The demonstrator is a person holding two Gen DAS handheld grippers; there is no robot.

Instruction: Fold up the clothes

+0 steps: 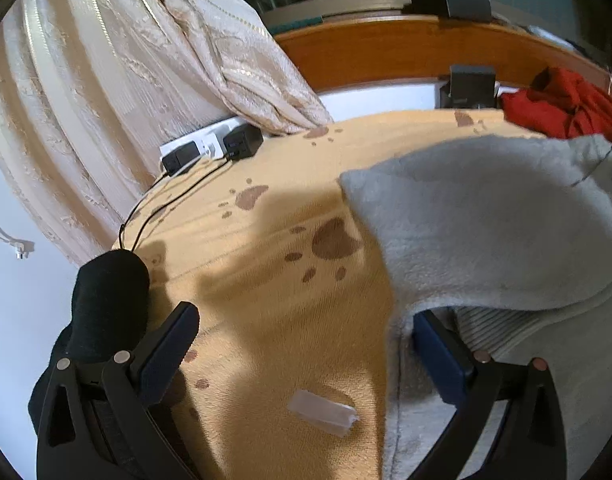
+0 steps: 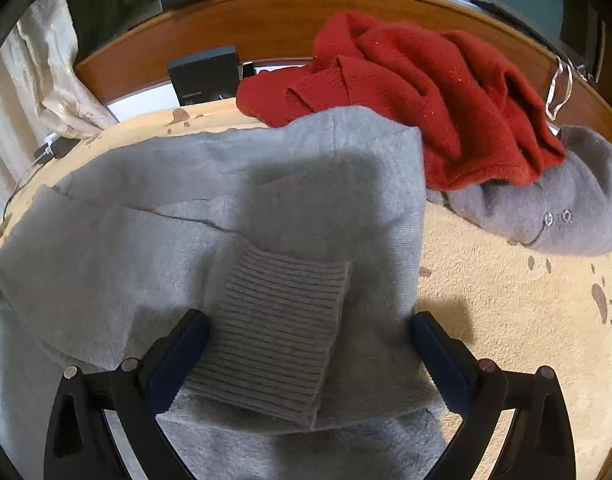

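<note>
tan paw-print blanket (image 2: pixel 505 340); grey sweater (image 2: pixel 146 240) half-folded, ribbed cuff (image 2: pixel 274 336) on top

Bed (image 2: pixel 505 328) covered with a tan paw-print blanket (image 1: pixel 266 300), wooden headboard (image 2: pixel 266 20) along its far edge. Spread across the middle, a grey sweater (image 2: pixel 186 208); toward the far right corner, a crumpled red sweater (image 2: pixel 425 92) overlapping a darker grey garment (image 2: pixel 565 200). Near the front edge, a small clear plastic piece (image 1: pixel 323 412).

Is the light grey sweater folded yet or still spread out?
Partly folded. In the right wrist view the light grey sweater has a sleeve laid across its body, the ribbed cuff resting on top, not yet a compact bundle.
</note>
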